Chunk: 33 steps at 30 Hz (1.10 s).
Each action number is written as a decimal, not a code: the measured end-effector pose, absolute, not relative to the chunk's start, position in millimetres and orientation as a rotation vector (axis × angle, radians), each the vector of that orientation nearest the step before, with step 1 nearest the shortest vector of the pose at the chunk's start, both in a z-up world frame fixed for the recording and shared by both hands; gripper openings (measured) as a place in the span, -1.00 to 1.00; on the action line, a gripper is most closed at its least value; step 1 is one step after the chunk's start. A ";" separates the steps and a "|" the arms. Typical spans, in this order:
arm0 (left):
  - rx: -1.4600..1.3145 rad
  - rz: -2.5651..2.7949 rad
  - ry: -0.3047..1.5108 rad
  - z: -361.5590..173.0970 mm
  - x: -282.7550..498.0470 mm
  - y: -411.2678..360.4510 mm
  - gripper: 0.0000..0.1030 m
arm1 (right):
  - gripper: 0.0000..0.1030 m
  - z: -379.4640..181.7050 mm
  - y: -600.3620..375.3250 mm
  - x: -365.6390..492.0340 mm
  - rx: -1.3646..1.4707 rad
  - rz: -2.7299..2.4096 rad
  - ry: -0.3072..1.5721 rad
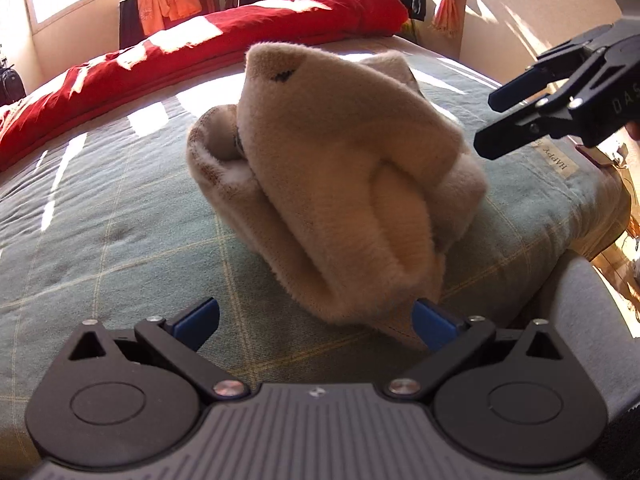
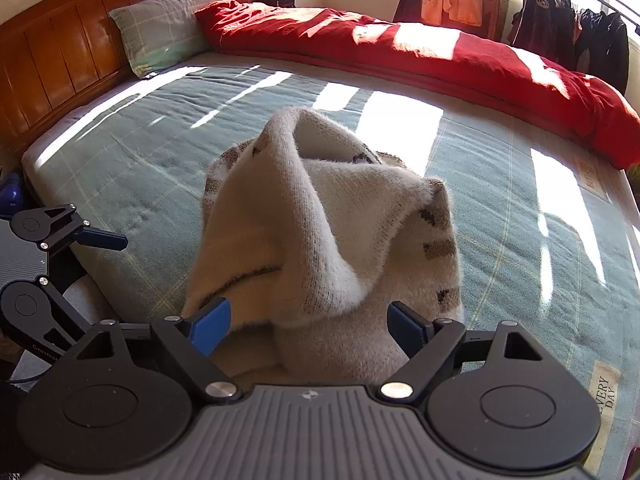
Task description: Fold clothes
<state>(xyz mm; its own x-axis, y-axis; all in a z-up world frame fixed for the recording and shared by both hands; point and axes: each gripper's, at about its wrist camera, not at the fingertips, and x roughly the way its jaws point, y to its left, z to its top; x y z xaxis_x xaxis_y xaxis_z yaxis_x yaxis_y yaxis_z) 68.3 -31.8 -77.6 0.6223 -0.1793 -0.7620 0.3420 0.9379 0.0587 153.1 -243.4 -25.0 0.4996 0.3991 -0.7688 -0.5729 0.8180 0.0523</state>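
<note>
Fuzzy cream sweater (image 1: 340, 184) with brown markings, bunched in a heap on the bed.

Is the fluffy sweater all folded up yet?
Not yet. The cream sweater sits bunched in a heap on the green bed sheet, so no neat fold shows. Both grippers are open at its near edge: the left gripper and the right gripper, with sweater fabric between its blue fingers. Still left: spreading it flat and folding it.
</note>
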 end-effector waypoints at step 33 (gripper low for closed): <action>0.606 -0.159 0.527 -38.7 130.7 -30.8 1.00 | 0.86 -32.0 -217.0 157.8 -0.334 0.574 0.824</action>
